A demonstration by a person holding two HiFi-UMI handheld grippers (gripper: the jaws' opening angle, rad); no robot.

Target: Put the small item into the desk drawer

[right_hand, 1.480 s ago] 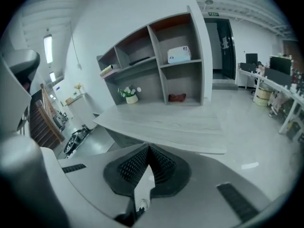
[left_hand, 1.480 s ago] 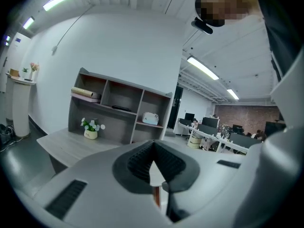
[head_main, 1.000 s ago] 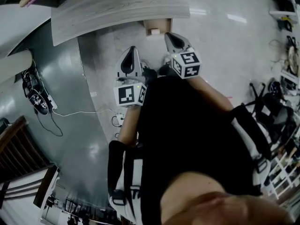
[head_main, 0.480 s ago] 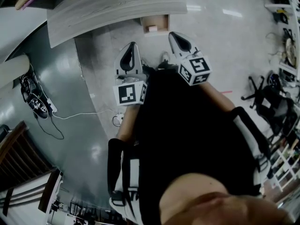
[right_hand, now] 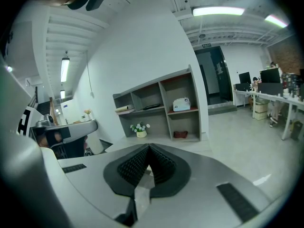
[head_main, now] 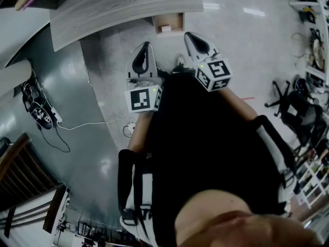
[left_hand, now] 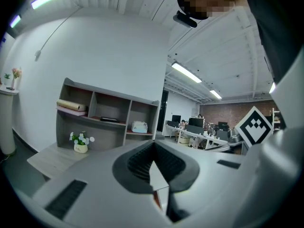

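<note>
In the head view a grey wood desk (head_main: 123, 6) runs across the top. Under its front edge an open tan drawer (head_main: 177, 20) sticks out, and a small pale item (head_main: 165, 29) lies inside it. My left gripper (head_main: 145, 46) hangs just below and left of the drawer, shut with nothing in it. My right gripper (head_main: 188, 35) is just right of the drawer, also shut and empty. In the left gripper view the dark pads meet at the tips (left_hand: 153, 145); the right gripper view shows the same closed pads (right_hand: 148, 148). Both gripper views look toward a grey shelf unit (left_hand: 107, 113) (right_hand: 159, 103).
A power strip and cables (head_main: 43, 115) lie on the floor at left. A wooden chair (head_main: 20, 171) stands at lower left, an office chair (head_main: 293, 109) at right. A small flower pot (right_hand: 140, 130) sits on the desk by the shelf unit.
My right gripper has drifted slightly to the right; the left one has barely moved. Both stay shut. The head view has shifted a little, so the drawer sits higher in the frame.
</note>
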